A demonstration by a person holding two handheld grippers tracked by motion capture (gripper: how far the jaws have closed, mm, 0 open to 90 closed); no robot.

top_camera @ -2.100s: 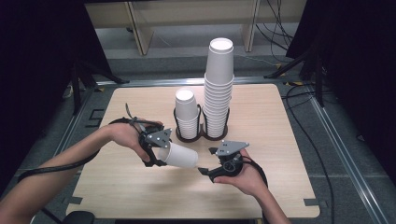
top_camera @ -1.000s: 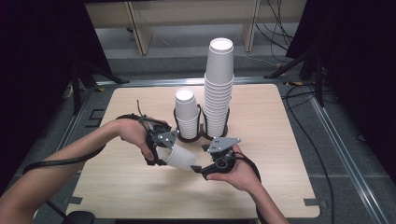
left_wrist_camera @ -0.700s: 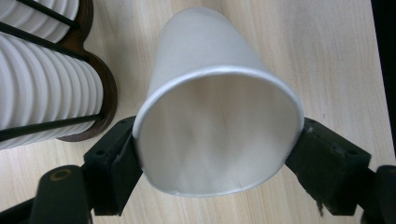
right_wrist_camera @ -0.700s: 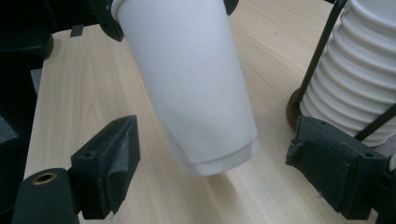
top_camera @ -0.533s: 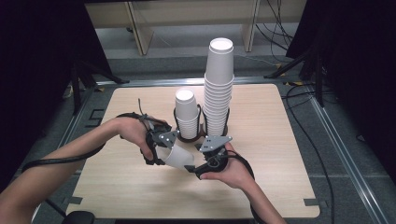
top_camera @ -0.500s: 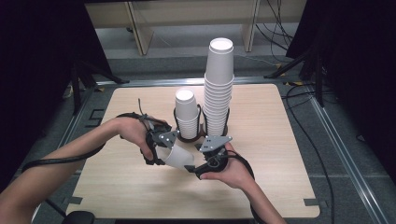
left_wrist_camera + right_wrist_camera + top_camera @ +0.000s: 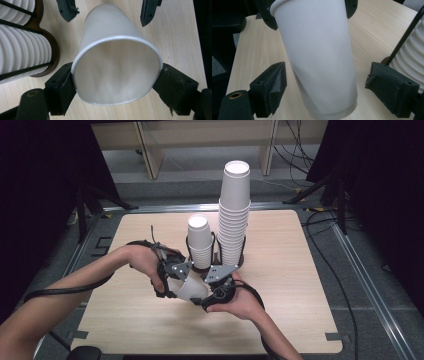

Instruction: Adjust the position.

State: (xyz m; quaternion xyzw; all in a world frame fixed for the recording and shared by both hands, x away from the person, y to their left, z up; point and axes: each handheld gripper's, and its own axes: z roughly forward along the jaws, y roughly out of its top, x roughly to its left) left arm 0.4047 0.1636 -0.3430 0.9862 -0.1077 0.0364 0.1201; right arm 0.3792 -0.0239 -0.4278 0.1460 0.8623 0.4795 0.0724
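Just in front of the wooden cup rack point(image 7: 215, 265), the left gripper point(image 7: 113, 82) clamps a white paper cup point(image 7: 187, 290) at its rim, lying sideways. The right gripper point(image 7: 325, 87) faces it, its spread jaws flanking the cup's base without touching.

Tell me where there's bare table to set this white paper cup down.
Bare wood lies right of the tall white cup stack, toward the light wooden table's right edge, and along its near edge. It is crowded around the dark wire cup holder.
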